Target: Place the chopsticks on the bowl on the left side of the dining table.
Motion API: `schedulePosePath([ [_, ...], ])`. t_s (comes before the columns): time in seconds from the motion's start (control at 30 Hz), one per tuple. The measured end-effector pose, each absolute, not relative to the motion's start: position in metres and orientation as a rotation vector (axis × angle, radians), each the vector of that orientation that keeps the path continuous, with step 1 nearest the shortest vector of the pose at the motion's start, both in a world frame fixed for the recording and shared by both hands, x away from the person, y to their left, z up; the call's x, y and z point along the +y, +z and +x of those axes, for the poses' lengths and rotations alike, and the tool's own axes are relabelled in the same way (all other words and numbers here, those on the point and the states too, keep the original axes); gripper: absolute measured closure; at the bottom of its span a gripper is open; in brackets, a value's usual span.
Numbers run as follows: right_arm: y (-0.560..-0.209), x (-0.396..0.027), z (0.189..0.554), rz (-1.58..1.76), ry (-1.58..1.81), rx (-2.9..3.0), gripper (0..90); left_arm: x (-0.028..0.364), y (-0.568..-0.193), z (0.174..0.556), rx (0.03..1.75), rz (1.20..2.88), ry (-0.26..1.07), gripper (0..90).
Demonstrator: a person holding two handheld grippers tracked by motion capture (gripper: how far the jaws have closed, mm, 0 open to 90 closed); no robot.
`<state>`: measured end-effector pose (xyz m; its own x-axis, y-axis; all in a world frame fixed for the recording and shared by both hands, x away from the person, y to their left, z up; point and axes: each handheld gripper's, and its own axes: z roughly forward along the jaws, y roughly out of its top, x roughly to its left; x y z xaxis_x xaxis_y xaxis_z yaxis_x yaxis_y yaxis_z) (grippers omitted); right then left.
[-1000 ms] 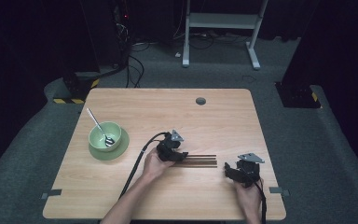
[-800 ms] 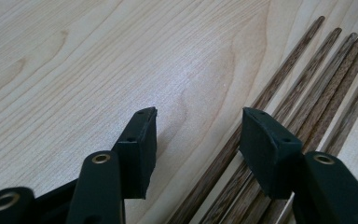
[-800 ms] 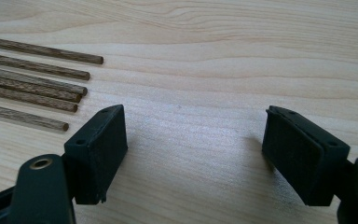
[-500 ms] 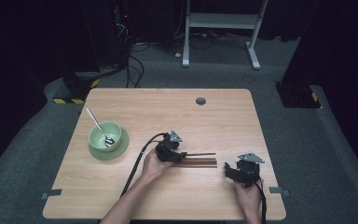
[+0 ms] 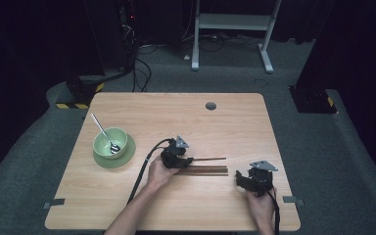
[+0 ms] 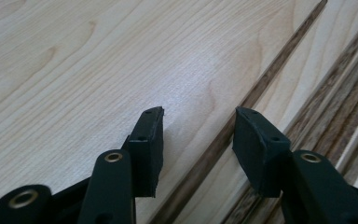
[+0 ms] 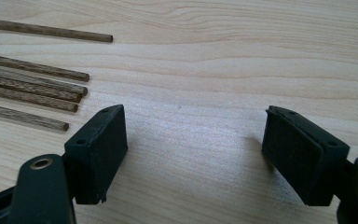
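Several dark wooden chopsticks (image 5: 208,171) lie side by side on the wooden table (image 5: 176,117). One chopstick (image 5: 211,158) lies apart, just beyond them. My left gripper (image 5: 188,160) is low over that stick's left end. In the left gripper view the single chopstick (image 6: 223,140) runs between the jaws of the left gripper (image 6: 199,114), close to the right-hand pad (image 6: 256,149). The jaws have just been closing and still stand apart from it. My right gripper (image 5: 240,179) rests open at the right ends of the chopsticks (image 7: 32,100), nothing between its pads.
A green bowl (image 5: 110,142) with a metal spoon (image 5: 102,129) in it stands on a green saucer (image 5: 120,157) at the table's left. A round cable hole (image 5: 210,105) sits near the far edge. Desk legs and cables lie on the floor beyond.
One chopstick now lies apart from the bundle, on its far side. The left gripper has shifted slightly and its jaws stand narrower. The right hand has kept still.
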<state>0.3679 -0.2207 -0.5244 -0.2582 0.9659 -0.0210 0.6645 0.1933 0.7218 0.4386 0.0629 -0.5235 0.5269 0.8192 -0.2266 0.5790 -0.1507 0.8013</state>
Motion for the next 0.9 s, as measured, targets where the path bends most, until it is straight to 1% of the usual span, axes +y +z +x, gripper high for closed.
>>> schedulePosePath([
  [0.2,-0.524,-0.221,0.368,1.519,0.833,1.997,21.8,0.067,-0.524,0.442,1.172,1.834,0.339,53.3],
  [0.33,-0.524,-0.221,0.368,1.519,0.833,1.997,21.8,0.069,-0.523,0.446,1.181,1.829,0.346,56.1],
  [0.37,-0.524,-0.221,0.368,1.519,0.833,1.997,21.9,0.067,-0.524,0.446,1.2,1.798,0.34,57.0],
  [0.43,-0.524,-0.221,0.368,1.519,0.833,1.997,21.8,0.07,-0.523,0.448,1.191,1.82,0.346,57.7],
  [0.57,-0.524,-0.221,0.368,1.519,0.833,1.996,21.9,0.072,-0.523,0.452,1.204,1.804,0.354,58.7],
  [0.9,-0.524,-0.221,0.368,1.519,0.833,1.996,21.9,0.078,-0.523,0.459,1.23,1.798,0.364,64.9],
])
